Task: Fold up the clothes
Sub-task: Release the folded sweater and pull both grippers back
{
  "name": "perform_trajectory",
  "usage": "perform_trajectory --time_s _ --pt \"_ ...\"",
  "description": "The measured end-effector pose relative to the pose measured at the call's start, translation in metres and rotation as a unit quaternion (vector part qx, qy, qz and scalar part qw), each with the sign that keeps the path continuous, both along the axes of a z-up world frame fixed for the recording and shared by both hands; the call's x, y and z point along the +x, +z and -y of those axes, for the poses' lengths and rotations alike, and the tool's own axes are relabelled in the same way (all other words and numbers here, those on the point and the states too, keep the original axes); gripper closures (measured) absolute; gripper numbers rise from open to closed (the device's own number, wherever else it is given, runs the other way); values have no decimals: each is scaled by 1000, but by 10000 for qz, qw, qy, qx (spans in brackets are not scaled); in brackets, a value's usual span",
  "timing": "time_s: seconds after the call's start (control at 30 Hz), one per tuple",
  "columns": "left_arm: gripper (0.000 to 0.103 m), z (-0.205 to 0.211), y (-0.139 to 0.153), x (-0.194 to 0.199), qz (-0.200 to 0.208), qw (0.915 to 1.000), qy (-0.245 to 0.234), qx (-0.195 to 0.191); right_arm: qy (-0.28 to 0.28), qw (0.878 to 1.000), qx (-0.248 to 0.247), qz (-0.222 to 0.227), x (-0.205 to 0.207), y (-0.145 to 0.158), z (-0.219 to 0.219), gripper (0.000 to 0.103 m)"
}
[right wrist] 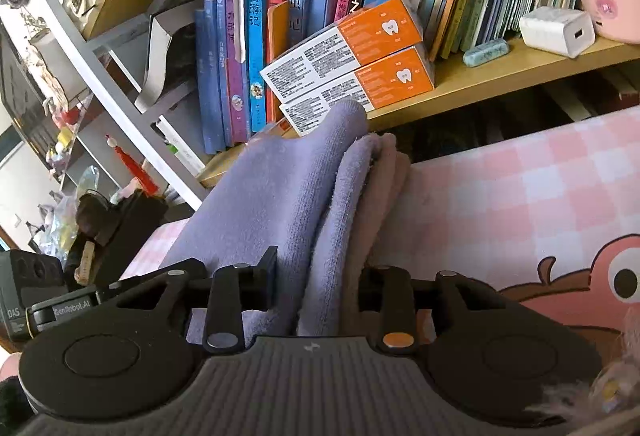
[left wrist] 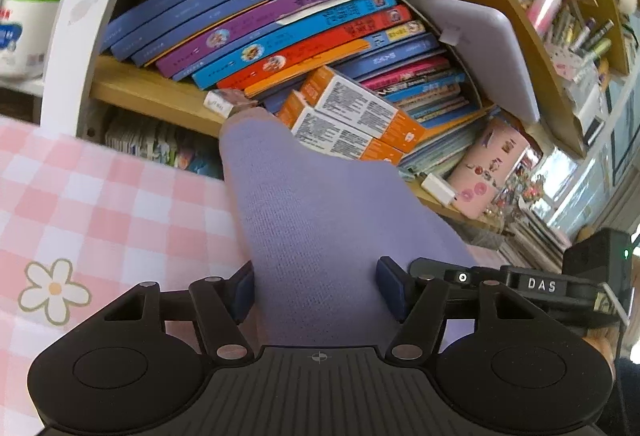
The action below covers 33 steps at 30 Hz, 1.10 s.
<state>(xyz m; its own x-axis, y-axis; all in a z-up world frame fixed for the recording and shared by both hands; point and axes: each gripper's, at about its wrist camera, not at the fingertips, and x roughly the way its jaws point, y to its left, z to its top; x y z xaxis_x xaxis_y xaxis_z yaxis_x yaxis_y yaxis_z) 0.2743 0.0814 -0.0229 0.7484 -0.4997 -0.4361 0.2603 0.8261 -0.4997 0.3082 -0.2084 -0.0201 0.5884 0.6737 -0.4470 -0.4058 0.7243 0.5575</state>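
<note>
Both grippers [left wrist: 316,290] [right wrist: 316,282] seemingly clamp lilac garment [left wrist: 304,204] (bunched)

Ahead of you the wooden bookshelf [right wrist: 500,76] blocks the way — its ledge is crowded with upright books [right wrist: 256,36], two orange-and-white cartons [right wrist: 360,64] and a white charger block [right wrist: 558,30]. The folded lilac knit garment [left wrist: 312,220] fills the middle. Open room lies on the pink checked tablecloth [left wrist: 100,204] — bare beside the garment.

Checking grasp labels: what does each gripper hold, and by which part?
Both hold the lavender knit garment: left gripper across a flat single layer; right gripper on a bunched, folded edge.
</note>
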Motion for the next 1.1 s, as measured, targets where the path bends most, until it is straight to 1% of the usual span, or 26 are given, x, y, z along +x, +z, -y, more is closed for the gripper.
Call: perform_trajectory --time_s 0.03,0.07,0.1,0.13,0.17,0.2,0.23,0.27,0.3,0.33,0.37,0.43,0.53,0.57,0.67,0.7,0.8,0.9,1.0,1.1 --pt "32 -1 0 0 18 10000 64 29 -15 10000 -22 12 0 0 0 68" --pt "28 0 2 -2 88 9997 163 149 -93 9999 -65 44 -1 0 0 60" --pt "20 1 4 -7 194 9989 298 303 -173 9998 -109 75 -3 1 1 54" --pt "14 2 9 -14 355 9969 490 511 -328 9991 -206 166 -8 4 4 43" --pt "12 4 15 -24 556 9941 646 673 -483 9980 -304 257 -14 7 6 37" --pt "7 5 21 -38 819 9910 742 759 -577 9973 -276 373 -23 12 13 35" --pt "3 4 25 -53 1071 9876 817 811 -660 9966 -172 461 -33 17 20 31" --pt "2 1 27 -67 1285 9847 858 809 -747 9956 -60 561 -48 19 27 27" --pt "1 0 29 -82 1467 9818 895 803 -835 9943 52 660 -62 22 34 26" --pt "1 0 30 -96 1610 9793 922 808 -914 9928 -1 773 -75 24 36 25" --pt "0 1 30 -108 1666 9781 925 835 -992 9911 -56 885 -89 27 39 25" --pt "0 7 32 -129 1694 9772 897 912 -1153 9856 -369 1182 -117 32 36 23" --pt "0 18 32 -156 1689 9753 876 1120 -1310 9751 -773 1615 -157 37 32 15" --pt "0 23 32 -164 1662 9736 931 1256 -1335 9739 -752 1673 -170 39 33 11" --pt "0 34 34 -193 1652 9676 1164 1516 -1465 9699 -604 1849 -202 42 36 8" --pt "0 36 35 -203 1689 9654 1228 1562 -1542 9667 -635 1942 -213 42 36 7" --pt "0 45 37 -230 2018 9571 1285 1632 -1761 9546 -862 2243 -240 44 34 6" --pt "0 53 37 -241 2125 9488 1298 1942 -1860 9472 -1203 2318 -256 46 29 5" --pt "0 56 36 -246 2027 9482 1324 2055 -1888 9442 -1393 2312 -267 46 27 4" --pt "0 56 35 -253 1998 9505 1313 1983 -1922 9399 -1619 2312 -280 44 26 2"
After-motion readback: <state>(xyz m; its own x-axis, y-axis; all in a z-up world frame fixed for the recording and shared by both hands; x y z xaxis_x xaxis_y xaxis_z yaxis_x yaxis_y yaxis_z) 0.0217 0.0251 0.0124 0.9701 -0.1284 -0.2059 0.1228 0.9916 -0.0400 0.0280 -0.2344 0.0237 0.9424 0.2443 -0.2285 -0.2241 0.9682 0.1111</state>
